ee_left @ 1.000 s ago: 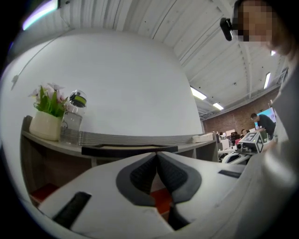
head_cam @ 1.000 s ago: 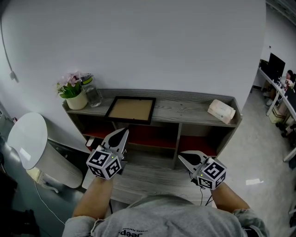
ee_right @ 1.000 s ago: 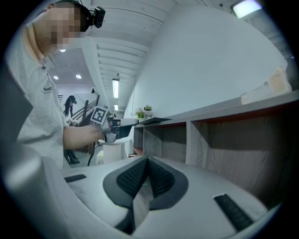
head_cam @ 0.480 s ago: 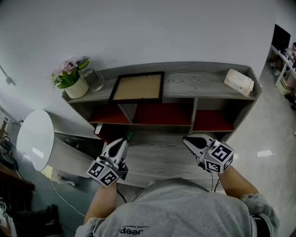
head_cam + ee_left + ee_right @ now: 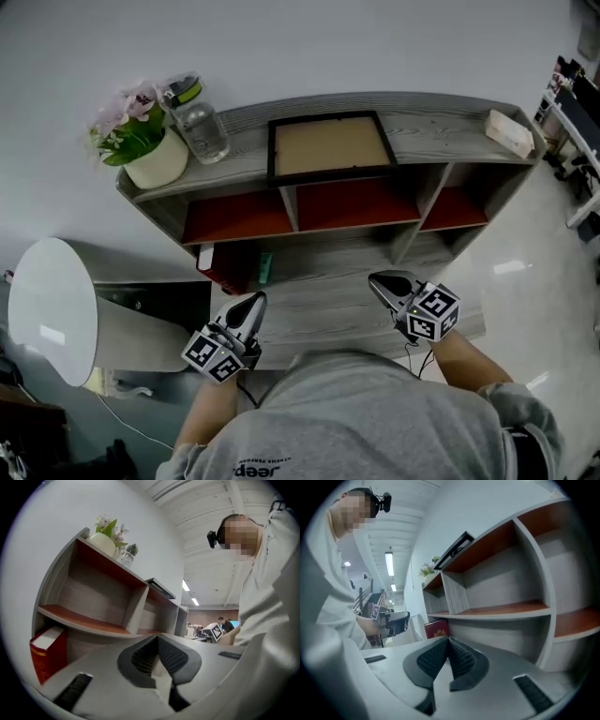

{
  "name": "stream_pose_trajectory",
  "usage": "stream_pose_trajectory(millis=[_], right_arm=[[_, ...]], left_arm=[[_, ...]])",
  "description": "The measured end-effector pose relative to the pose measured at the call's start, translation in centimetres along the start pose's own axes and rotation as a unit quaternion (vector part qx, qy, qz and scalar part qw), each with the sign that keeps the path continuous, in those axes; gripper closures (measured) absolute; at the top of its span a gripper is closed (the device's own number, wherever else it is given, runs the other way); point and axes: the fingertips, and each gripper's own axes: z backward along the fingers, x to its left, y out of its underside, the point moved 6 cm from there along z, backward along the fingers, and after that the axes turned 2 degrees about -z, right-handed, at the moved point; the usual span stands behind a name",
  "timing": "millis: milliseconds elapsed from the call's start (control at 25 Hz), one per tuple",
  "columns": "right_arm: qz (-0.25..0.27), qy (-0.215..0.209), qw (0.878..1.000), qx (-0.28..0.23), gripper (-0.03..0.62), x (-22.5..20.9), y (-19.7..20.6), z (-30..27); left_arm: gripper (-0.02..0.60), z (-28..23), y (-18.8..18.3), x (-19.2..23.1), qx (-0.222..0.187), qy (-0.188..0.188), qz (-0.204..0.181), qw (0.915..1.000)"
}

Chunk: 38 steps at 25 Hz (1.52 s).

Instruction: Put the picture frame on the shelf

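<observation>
Grey wood-grain boards are forming the shelf (image 5: 441,120), and the picture frame (image 5: 328,147) is lying flat on its top board with its tan panel facing up. Its near edge is sitting right at the front lip, above the middle compartment, so the task is looking as good as done. The left gripper (image 5: 255,302) and the right gripper (image 5: 380,281) are hovering low in front of the lower board, well apart from the frame. Each has its jaws pressed together with nothing between them.

Several things could be going wrong from here. The frame is resting so close to the lip that a knock from a gripper or a sleeve would probably be tipping it over the edge, and flat on bare wood it is likely sliding easily. A sideways shove might also be sending it into the glass jar (image 5: 202,131) standing near its left side, and the jar could then be toppling against the flower pot (image 5: 155,164) just beside it.

Counting what is showing:
- One picture frame
- Two grippers
- One glass jar
- One flower pot
- One white packet (image 5: 511,133) at the top board's right end
- One red book (image 5: 228,269) on the lower board
- Three red-floored compartments
</observation>
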Motion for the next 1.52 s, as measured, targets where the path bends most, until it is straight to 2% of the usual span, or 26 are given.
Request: stream_pose_trajectory(millis=[120, 240, 400, 520, 640, 840, 1080, 1520], right_arm=[[-0.022, 0.028, 0.999, 0.022, 0.579, 1.2, 2.3, -1.6], [-0.048, 0.036, 0.998, 0.036, 0.579, 2.1, 4.0, -2.5], [-0.069, 0.037, 0.996, 0.038, 0.582, 1.4, 5.0, -2.3], [-0.073, 0.033, 0.996, 0.050, 0.583, 0.1, 5.9, -1.0], [-0.062, 0.027, 0.996, 0.062, 0.583, -1.1, 6.5, 0.3], [-0.041, 0.011, 0.996, 0.075, 0.583, -2.2, 6.8, 1.5], [-0.018, 0.001, 0.997, 0.080, 0.585, -1.9, 6.2, 1.5], [-0.002, 0.002, 0.996, 0.084, 0.583, -1.8, 5.8, 1.6]], left_arm=[[0.572, 1.7, 1.8, 1.4, 0.026, 0.024, 0.001, 0.9994], [0.572, 2.7, 3.7, 1.9, 0.047, 0.034, 0.021, 0.9981], [0.572, 2.6, 5.9, 1.7, 0.065, 0.030, 0.031, 0.9970], [0.572, 2.1, 7.1, 0.9, 0.068, 0.010, 0.048, 0.9965], [0.572, 1.3, 7.9, -0.3, 0.065, -0.007, 0.072, 0.9953], [0.573, -0.3, 9.0, -2.0, 0.067, -0.014, 0.084, 0.9941], [0.574, -0.7, 8.7, -1.8, 0.071, -0.024, 0.086, 0.9935], [0.574, -1.0, 8.2, -1.4, 0.080, -0.018, 0.075, 0.9938]])
